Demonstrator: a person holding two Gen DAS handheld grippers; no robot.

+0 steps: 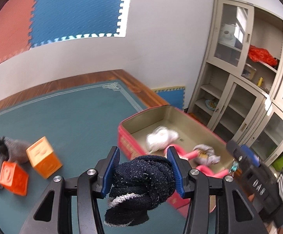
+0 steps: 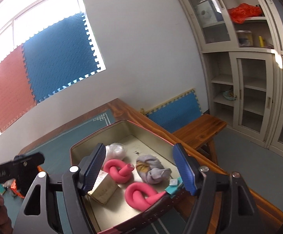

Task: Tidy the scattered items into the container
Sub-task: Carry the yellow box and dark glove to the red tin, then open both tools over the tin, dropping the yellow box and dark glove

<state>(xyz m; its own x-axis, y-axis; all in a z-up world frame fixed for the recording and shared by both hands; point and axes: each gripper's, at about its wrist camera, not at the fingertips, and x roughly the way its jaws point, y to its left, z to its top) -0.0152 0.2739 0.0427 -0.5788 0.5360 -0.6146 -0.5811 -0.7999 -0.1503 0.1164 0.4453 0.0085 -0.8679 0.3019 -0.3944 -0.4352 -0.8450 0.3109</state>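
Our left gripper [image 1: 144, 172] pinches a knotted navy knit sock [image 1: 141, 183]; ahead, the pink-walled tin box [image 2: 122, 123] holds knotted pink foam tubes [image 2: 120, 172]; our right gripper [image 2: 141, 169] fingers are spread.

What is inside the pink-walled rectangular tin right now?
Inside the pink-walled rectangular tin: two knotted pink foam tubes, a balled grey sock, a white plastic wad, a small cardboard box. The right gripper, open, hides the near corners.

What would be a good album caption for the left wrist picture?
Left gripper clamps a dark navy sock bundle beside the pink tin; two orange blocks wait on the mat.
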